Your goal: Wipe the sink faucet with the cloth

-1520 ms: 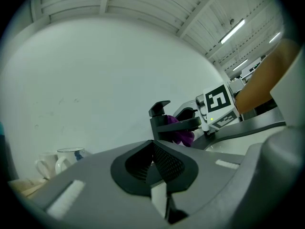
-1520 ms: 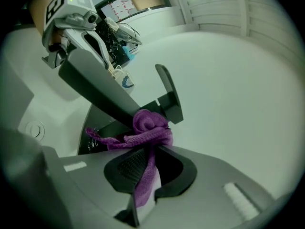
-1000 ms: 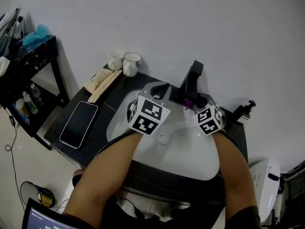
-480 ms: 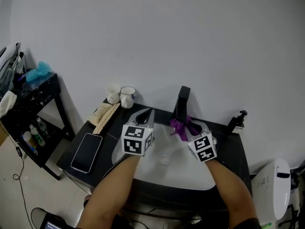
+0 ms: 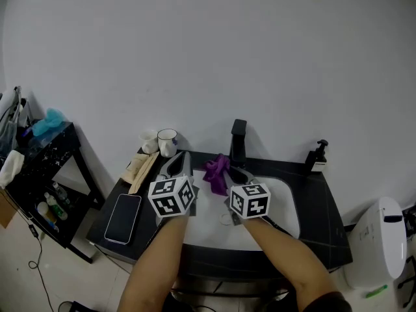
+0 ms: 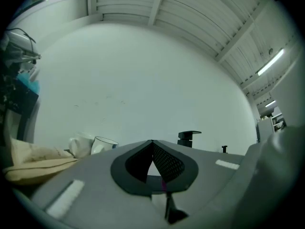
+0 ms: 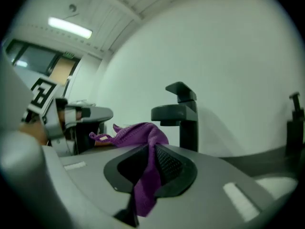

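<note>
Since a second ago both my claws have pulled back from the faucet and swung left, and the cloth has come away with the right one.

Nearest me, my left claw [image 6: 152, 146] is closed with nothing in it, its tips pointing away from me over the left edge of the sink [image 5: 281, 208]. Beside it, my right claw [image 7: 151, 149] is pinched on the cloth [image 7: 139, 136]. One tail hangs down between the jaws toward me, and the rest bunches up and spills left over the jaw. From above, the cloth's [image 5: 216, 171] long axis runs away from me toward the wall, its far end just left of the faucet's foot.

Past it the faucet [image 5: 238, 142] stands upright, long axis vertical, spout reaching out over the sink toward me. I can't tell whether the cloth touches it.

Farther left are a phone [image 5: 123, 218] and two cups [image 5: 167, 142].
</note>
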`<state>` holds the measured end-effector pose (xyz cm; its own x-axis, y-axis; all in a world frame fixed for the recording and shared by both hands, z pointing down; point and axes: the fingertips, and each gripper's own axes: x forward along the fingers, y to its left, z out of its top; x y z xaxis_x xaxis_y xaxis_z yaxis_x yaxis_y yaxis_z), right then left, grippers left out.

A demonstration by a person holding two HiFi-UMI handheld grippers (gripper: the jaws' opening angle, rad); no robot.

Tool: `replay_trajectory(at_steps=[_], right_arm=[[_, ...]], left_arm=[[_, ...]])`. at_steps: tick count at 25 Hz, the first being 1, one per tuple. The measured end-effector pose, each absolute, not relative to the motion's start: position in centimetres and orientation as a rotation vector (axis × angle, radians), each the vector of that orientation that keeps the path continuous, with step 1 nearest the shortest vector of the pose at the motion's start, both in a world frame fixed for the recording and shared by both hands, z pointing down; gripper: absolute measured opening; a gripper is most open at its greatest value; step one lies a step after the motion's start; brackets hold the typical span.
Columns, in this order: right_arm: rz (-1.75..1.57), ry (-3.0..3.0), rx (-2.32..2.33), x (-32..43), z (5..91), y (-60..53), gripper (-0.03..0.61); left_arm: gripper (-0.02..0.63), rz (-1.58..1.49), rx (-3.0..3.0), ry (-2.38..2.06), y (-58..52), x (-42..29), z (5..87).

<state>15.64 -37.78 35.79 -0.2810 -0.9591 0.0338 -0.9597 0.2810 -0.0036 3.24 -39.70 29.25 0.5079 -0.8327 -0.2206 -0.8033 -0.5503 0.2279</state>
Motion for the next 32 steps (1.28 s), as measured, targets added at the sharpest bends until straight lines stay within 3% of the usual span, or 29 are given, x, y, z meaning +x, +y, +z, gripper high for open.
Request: replay_trajectory(at_steps=[8, 20, 32], right_arm=[[0.818, -2.606, 2.378, 15.1, 36.9, -41.4, 0.044], [0.686, -2.786, 2.894, 17.4, 30.0, -44.2, 0.044], [0.861, -2.584, 2.932, 17.7, 35.4, -43.2, 0.045]], left_arm=[[0.018, -0.559, 2.682, -1.615, -39.0, 0.7, 26.5], [0.018, -0.77, 2.492, -1.621, -39.1, -2.7, 25.6], [0.018, -0.743, 2.591, -1.611, -38.3, -1.5, 24.8]])
